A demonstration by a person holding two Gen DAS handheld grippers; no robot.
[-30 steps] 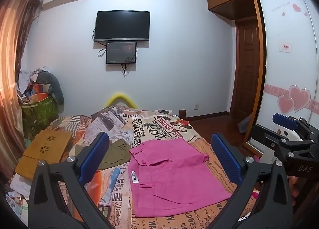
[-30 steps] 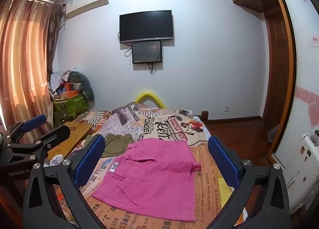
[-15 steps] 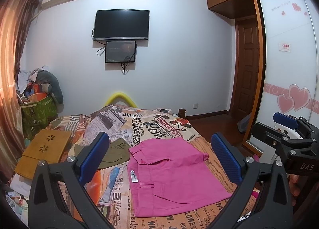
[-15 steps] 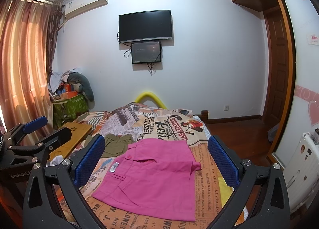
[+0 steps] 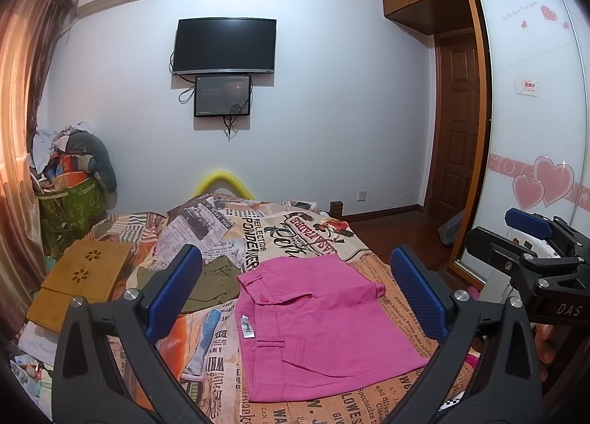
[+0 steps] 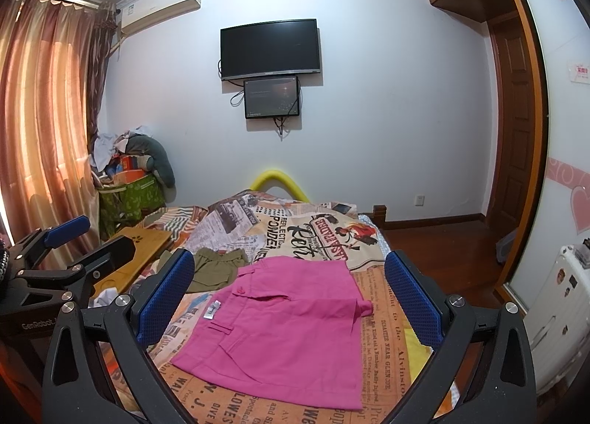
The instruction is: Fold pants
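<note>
Left wrist view: the left gripper (image 5: 298,291) hangs with jaws spread wide, nothing between them. Same for the right gripper (image 6: 289,293), gaping and empty above the bed (image 6: 383,331). Beyond both, the pink pants (image 5: 320,320) lie folded flat on the newsprint bedspread, an olive garment (image 5: 210,285) just left.

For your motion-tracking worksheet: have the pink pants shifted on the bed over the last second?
No. The pink pants keep their place beside the olive garment and the bedspread print.
</note>
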